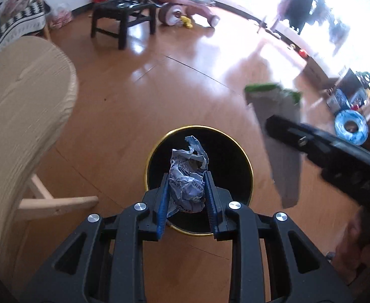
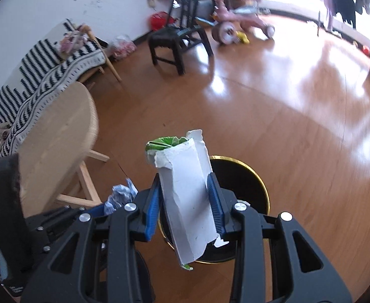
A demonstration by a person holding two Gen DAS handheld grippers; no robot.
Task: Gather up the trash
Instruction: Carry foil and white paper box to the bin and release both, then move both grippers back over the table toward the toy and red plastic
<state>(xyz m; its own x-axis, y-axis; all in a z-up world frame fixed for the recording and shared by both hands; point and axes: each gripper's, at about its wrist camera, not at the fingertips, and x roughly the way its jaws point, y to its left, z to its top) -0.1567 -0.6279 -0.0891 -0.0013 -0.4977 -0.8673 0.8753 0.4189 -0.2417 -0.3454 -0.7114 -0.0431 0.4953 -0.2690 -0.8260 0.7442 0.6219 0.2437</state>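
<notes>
The left hand-held gripper (image 1: pixel 187 192) is clamped on a crumpled paper wad (image 1: pixel 188 176), held directly above the open bin (image 1: pixel 245 156), a black round container with a gold rim standing on the wooden floor (image 1: pixel 139 96). The wad carries blue print, too creased to read. The right hand-held gripper (image 2: pixel 185 202) is clamped on a flattened carton (image 2: pixel 187 197); its long axis runs along the fingers, the torn green-printed end pointing away from the camera, over the bin (image 2: pixel 263 184). No brand is legible. The left wrist view alone shows the carton (image 1: pixel 280 126) from the side, blurred; the right wrist view alone shows a striped blanket (image 2: pixel 41 80) beyond the light tabletop (image 2: pixel 58 136)
</notes>
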